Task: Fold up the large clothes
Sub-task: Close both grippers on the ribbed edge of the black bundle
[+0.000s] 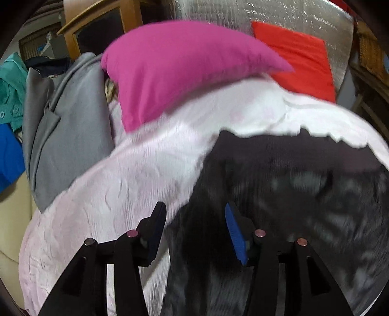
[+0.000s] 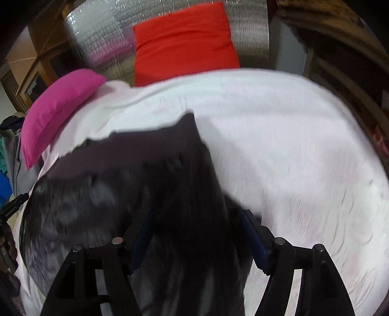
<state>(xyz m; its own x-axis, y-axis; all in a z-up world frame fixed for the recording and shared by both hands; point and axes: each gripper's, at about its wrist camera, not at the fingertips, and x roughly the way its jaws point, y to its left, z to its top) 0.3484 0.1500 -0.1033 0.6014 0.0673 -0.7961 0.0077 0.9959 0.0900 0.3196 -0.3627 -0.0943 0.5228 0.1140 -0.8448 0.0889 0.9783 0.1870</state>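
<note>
Left wrist view: white bedsheet (image 1: 150, 170) covers most of the bed, wrinkled, w/ a dark garment (image 1: 279, 182) spread flat on it, lower right of frame. Garment is black w/ blurry grey patches; its far edge lies just short of the pillows. Grey jacket (image 1: 70, 136) drapes at the left edge of the bed, teal shirt (image 1: 12, 90) beyond it. Pink pillow (image 1: 175, 70) rests at the head of the bed, red pillow (image 1: 301, 58) beside it, against a silvery headboard (image 1: 243, 14). Left tongs (image 1: 195, 223) stand apart over the garment's left edge, blue pads visible, nothing pinched between them.

Right wrist view: same garment (image 2: 150, 175) at lower left, sheet (image 2: 291, 150) bare to the right. Right tongs (image 2: 197, 226) also stand apart; a fold of the garment runs up between the pads, but pads aren't pressing it. Both frames blurred.
</note>
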